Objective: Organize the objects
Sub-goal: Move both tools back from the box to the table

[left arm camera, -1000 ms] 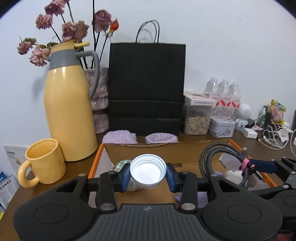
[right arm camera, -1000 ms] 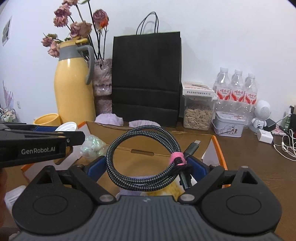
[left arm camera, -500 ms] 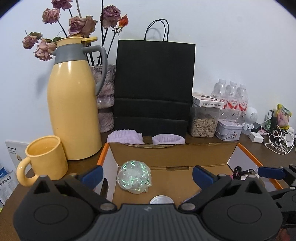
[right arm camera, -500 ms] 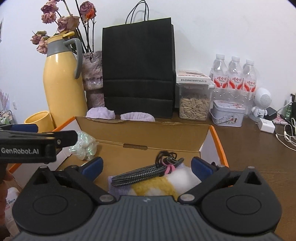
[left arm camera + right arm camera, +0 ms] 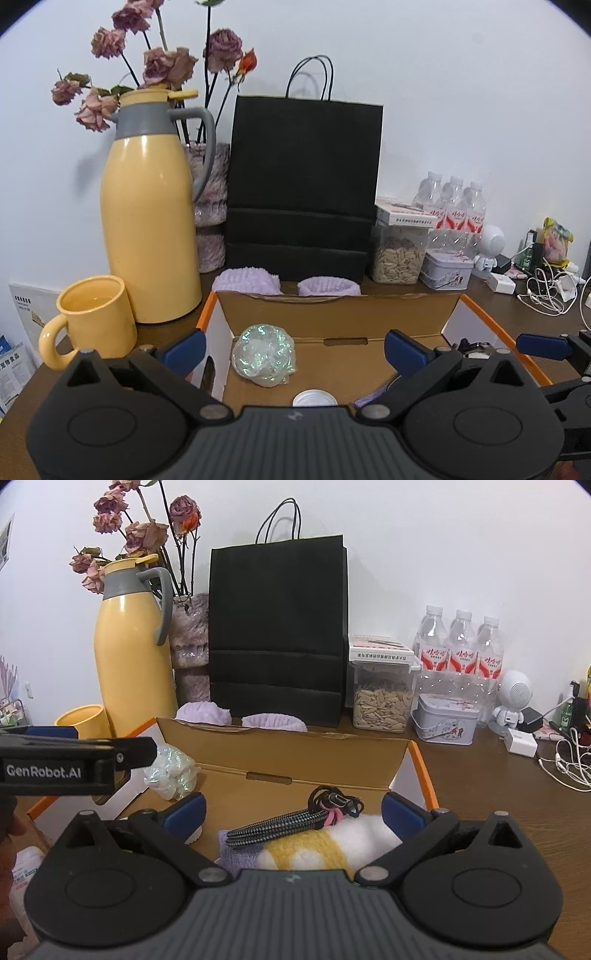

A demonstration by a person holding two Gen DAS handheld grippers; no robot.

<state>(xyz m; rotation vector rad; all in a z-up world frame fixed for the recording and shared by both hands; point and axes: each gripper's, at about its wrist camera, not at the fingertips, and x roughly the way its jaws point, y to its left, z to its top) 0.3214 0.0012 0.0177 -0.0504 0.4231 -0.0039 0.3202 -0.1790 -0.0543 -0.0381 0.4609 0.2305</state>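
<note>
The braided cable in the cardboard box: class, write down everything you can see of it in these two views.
The braided cable has a black and grey woven sheath and is coiled into a flattened bundle, tied near one end with a pink strap. A dark plug and thin black loops stick out past the strap. It lies on its side inside the cardboard box, resting on a white and yellow fluffy cloth. Neither gripper touches it; the right gripper is open around it. The left wrist view shows only a small part.

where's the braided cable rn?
Right wrist view: the braided cable lies inside the cardboard box, right half, resting on the white-and-yellow fluffy item, just ahead of the open right hand-held gripper.
</note>
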